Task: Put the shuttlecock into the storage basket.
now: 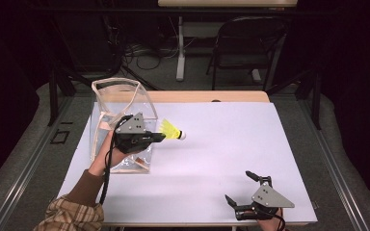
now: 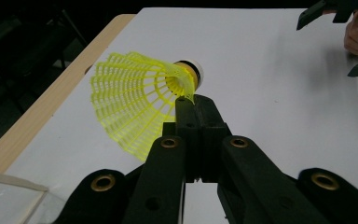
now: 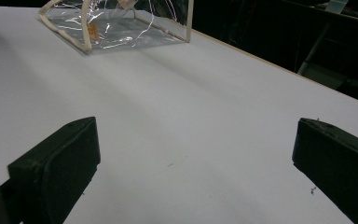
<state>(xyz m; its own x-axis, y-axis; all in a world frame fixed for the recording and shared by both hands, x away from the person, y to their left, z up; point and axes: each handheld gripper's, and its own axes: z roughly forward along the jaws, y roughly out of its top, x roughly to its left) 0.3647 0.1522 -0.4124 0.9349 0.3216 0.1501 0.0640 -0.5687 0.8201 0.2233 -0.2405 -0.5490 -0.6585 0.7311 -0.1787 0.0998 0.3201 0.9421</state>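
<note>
Left claw [image 1: 160,137] pinches yellow shuttlecock [image 1: 172,130] by its skirt edge; clear bag [image 1: 118,103] sits just behind it. Right claw [image 1: 244,188] spread wide above the desk [image 1: 231,144].

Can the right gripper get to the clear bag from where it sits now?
Probably yes. The right gripper is open and holds nothing, and bare white table lies between it and the clear bag. It is a long diagonal reach, though.

Yellow shuttlecock [image 2: 140,100] held aloft, cork pointing away.
</note>
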